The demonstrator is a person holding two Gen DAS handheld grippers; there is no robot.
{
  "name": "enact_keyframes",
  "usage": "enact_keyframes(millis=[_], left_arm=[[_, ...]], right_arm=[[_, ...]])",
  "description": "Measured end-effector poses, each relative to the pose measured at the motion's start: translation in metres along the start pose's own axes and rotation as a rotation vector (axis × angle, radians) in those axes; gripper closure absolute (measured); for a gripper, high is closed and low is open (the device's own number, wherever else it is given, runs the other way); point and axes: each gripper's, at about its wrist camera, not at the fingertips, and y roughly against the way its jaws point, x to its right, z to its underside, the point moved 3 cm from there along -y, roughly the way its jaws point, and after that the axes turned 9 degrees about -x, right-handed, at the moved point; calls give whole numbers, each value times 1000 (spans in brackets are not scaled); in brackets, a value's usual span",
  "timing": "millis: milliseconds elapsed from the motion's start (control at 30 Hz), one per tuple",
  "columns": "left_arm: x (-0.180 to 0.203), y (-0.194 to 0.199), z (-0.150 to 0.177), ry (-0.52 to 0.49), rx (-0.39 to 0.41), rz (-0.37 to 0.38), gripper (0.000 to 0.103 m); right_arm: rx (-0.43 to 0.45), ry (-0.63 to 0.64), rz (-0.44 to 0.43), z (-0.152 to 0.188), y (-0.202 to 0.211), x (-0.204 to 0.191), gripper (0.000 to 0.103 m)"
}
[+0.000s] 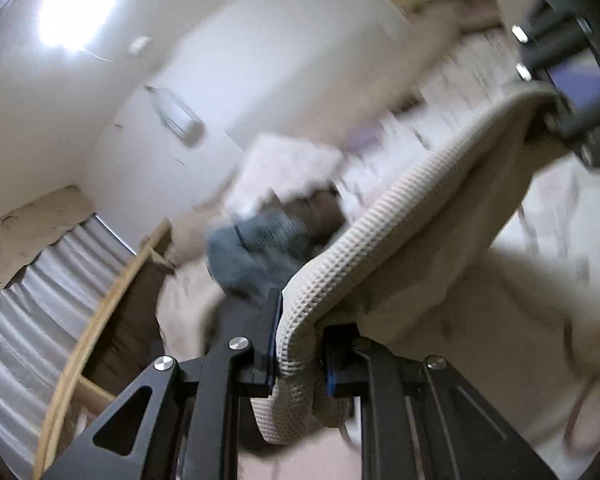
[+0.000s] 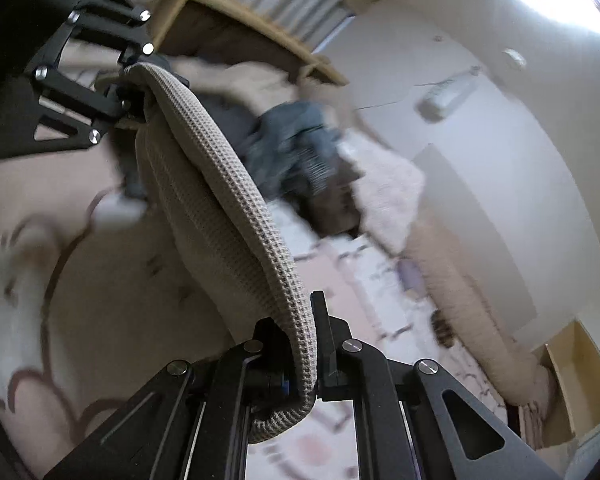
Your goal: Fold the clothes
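Note:
A beige waffle-knit garment (image 1: 412,200) hangs stretched in the air between both grippers. My left gripper (image 1: 300,344) is shut on one end of its ribbed edge. My right gripper (image 2: 300,356) is shut on the other end of the same garment (image 2: 220,208). The right gripper shows at the upper right of the left wrist view (image 1: 556,80), and the left gripper at the upper left of the right wrist view (image 2: 112,92). The rest of the garment droops below the held edge.
A pile of clothes with a dark blue-grey item (image 1: 252,248) and a fluffy cream item (image 2: 388,188) lies on a patterned bedspread (image 2: 80,280). A wooden bed frame (image 1: 100,312), white walls and a curtain (image 1: 40,320) stand behind. Both views are motion-blurred.

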Motion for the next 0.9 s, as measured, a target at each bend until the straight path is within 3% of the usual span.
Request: enact_keyframes(millis=[133,333,467,600,900], left_arm=[[-38,27,-92,88,97,55,86],[-32,66,-206,152,234,228,85],[19,77,-271,151,304,373,85],[94,80,-336,118,338,506,85],[258,73,-483,51,311,758,85]], right_arm=[[19,-57,68,-29,45,91,95],[-2,-230,113,-7,117,203,95],[-55,-349,149,44,151,259,95],[-128,-442,204,104,163,299,95],[-254,-638,339,243,173,374,95]])
